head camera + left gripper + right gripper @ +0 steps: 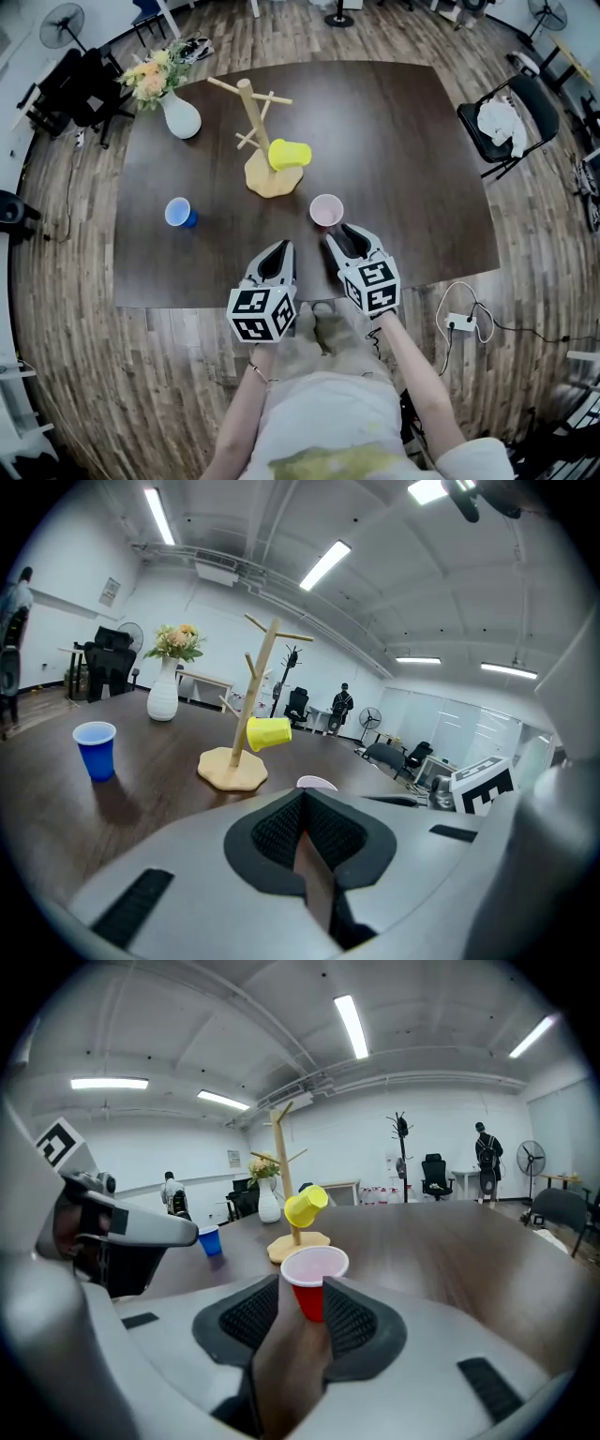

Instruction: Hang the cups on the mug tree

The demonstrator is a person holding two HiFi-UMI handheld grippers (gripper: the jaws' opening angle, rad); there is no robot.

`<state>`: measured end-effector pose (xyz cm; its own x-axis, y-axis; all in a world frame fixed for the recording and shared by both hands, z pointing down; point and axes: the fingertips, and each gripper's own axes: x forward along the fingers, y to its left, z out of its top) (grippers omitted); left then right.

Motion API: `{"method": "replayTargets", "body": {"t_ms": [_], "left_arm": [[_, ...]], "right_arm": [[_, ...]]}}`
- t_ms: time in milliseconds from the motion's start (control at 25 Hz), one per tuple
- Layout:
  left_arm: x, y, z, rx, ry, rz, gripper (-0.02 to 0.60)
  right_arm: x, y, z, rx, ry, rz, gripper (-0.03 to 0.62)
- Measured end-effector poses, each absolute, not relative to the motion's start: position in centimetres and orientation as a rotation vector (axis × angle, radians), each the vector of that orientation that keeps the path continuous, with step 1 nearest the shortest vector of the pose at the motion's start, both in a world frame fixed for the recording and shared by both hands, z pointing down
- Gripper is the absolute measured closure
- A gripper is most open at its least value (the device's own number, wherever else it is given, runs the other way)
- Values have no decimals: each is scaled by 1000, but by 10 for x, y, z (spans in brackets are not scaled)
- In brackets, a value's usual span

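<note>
Both tilt downward: left gripper (281,247) fingers pressed together, right gripper (343,234) fingers spread (red cup (326,209) ahead).

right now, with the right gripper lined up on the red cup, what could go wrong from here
The right gripper has its jaws only slightly apart, likely narrower than the red cup just ahead; pushing forward could shove or tip it. The yellow cup hangs tilted on the mug tree, on the side towards the red cup, so bringing the next cup in there might knock it off.
</note>
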<state>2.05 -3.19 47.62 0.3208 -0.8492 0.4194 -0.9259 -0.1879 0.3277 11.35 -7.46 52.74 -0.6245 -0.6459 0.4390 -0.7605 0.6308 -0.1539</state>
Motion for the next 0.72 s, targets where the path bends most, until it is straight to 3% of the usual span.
{"method": "replayTargets", "body": {"t_ms": [280,520,720], "left_arm": [[20,-34,487,2050,-1533,212,566],[20,-38,492,2036,-1525,213,566],[17,-39,496,2023,-1526,218,566]], "right_arm": [[107,-88,559,1128,-2442,516,313],[96,-102,571,1122,-2397,448,256],[87,-117,578,1105,-2370,391,247]]}}
